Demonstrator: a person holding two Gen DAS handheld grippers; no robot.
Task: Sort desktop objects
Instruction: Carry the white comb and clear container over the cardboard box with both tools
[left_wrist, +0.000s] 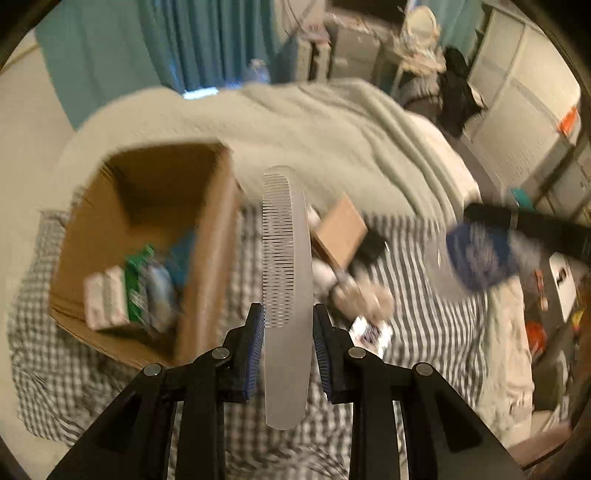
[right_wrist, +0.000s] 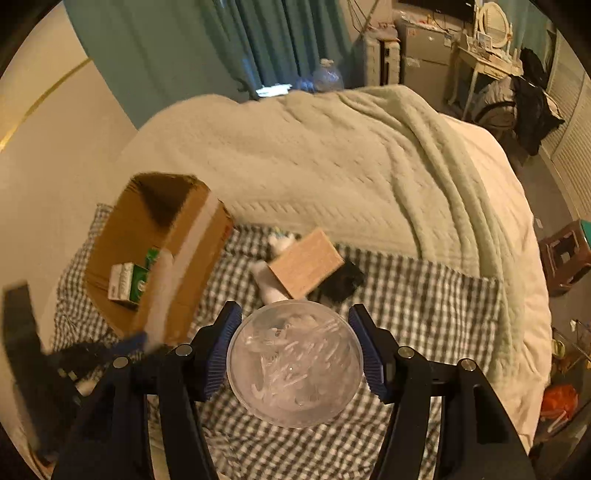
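Note:
My left gripper (left_wrist: 289, 317) is shut on a translucent white comb (left_wrist: 286, 280), held above the checked cloth beside the open cardboard box (left_wrist: 207, 236). The box holds a white-and-green carton (left_wrist: 110, 295) and other packs. My right gripper (right_wrist: 294, 325) is shut on a clear round tub of cotton swabs (right_wrist: 294, 363), held over the cloth right of the box (right_wrist: 192, 266). The right gripper shows blurred in the left wrist view (left_wrist: 480, 254). The left gripper with the comb shows blurred in the right wrist view (right_wrist: 159, 295).
On the checked cloth (right_wrist: 406, 295) lie a small tan box (right_wrist: 306, 264), a black item (right_wrist: 341, 280) and white tubes (right_wrist: 267, 280). A pale green blanket (right_wrist: 332, 155) covers the bed behind. A stool (right_wrist: 565, 254) stands at the right.

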